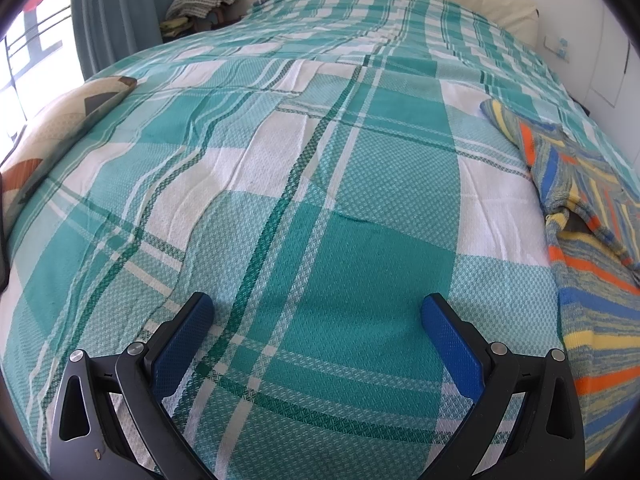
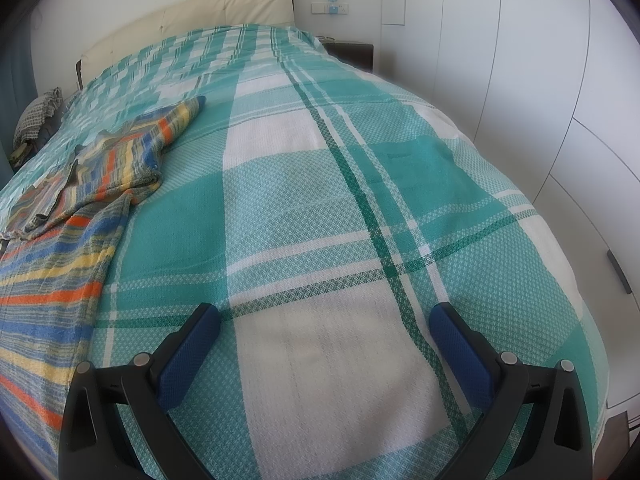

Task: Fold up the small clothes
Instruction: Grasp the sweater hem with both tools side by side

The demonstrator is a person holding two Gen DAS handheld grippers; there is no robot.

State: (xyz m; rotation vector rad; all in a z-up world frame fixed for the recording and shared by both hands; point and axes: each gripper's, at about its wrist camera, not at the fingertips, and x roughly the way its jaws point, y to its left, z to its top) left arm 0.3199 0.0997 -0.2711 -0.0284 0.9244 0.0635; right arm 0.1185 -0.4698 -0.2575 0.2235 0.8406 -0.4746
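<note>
A small striped garment in blue, orange and yellow lies spread on the bed at the right edge of the left wrist view. It also shows in the right wrist view at the left, with a sleeve stretched toward the headboard. My left gripper is open and empty above the bedspread, to the left of the garment. My right gripper is open and empty above the bedspread, to the right of the garment.
The bed is covered by a teal and white plaid bedspread. A patterned pillow lies at the left edge. Folded laundry is piled beside the curtain. A cream headboard and white wardrobe doors border the bed.
</note>
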